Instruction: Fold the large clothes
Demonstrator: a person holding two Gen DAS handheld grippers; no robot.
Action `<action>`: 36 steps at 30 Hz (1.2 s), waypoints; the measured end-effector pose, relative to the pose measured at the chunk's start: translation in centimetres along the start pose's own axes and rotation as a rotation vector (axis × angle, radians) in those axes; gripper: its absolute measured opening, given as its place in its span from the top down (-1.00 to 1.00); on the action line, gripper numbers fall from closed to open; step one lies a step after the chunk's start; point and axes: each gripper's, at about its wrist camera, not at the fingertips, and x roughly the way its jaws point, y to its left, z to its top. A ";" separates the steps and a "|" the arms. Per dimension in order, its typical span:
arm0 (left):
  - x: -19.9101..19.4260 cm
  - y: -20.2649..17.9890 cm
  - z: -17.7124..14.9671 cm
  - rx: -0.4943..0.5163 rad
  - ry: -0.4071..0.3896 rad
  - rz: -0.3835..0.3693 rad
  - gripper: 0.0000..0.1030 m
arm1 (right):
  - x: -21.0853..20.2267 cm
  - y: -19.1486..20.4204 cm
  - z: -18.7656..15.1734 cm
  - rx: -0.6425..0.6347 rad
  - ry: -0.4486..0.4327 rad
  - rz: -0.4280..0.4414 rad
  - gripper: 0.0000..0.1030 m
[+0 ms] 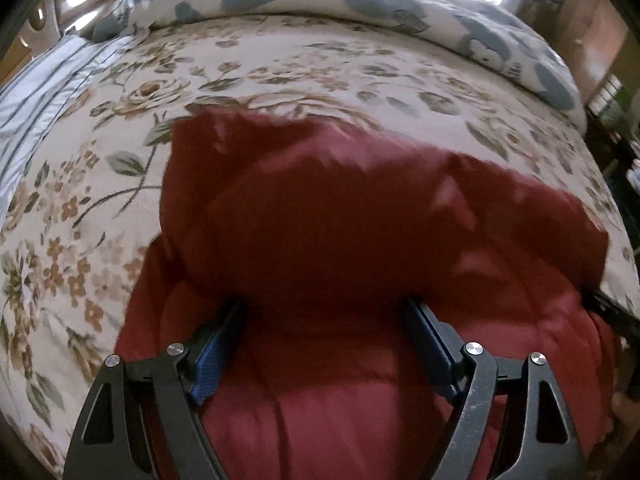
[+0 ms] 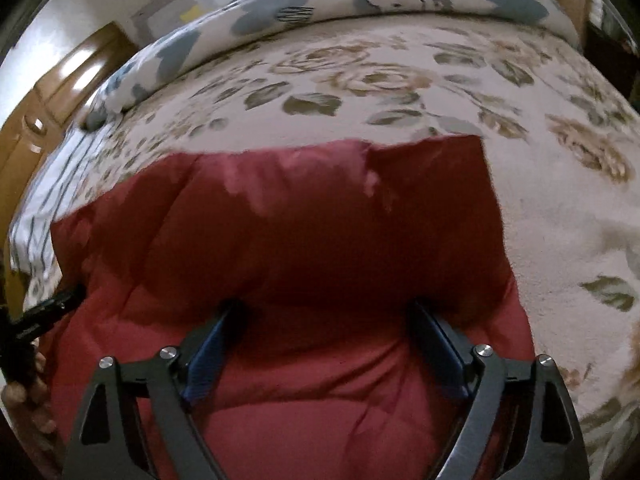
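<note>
Item: red coat (image 1: 360,220), padded, lies on your floral bed (image 1: 280,64), one layer doubled over. Left gripper (image 1: 324,320): jaws wide, straddling the fold's edge, gripping nothing, likely to let it settle. Right gripper (image 2: 324,316): likewise released.

A bed (image 1: 280,64) spread with a cream, rose-printed cover carries a puffy dark-red quilted garment (image 1: 360,220) at centre frame; a white, blue-patterned duvet (image 1: 360,4) lies along the top.
</note>
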 end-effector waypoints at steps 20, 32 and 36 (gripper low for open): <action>1.3 7.4 2.5 -0.262 -0.061 -0.153 -0.54 | -2.1 -5.6 2.2 0.197 -0.114 0.008 -0.74; 2.7 5.3 6.4 -0.162 -0.011 -0.121 0.79 | -1.4 -5.8 4.0 0.176 -0.078 0.039 0.59; 4.8 4.8 6.1 -0.152 0.032 -0.093 0.79 | 0.4 -5.7 4.0 0.174 -0.038 -0.002 0.60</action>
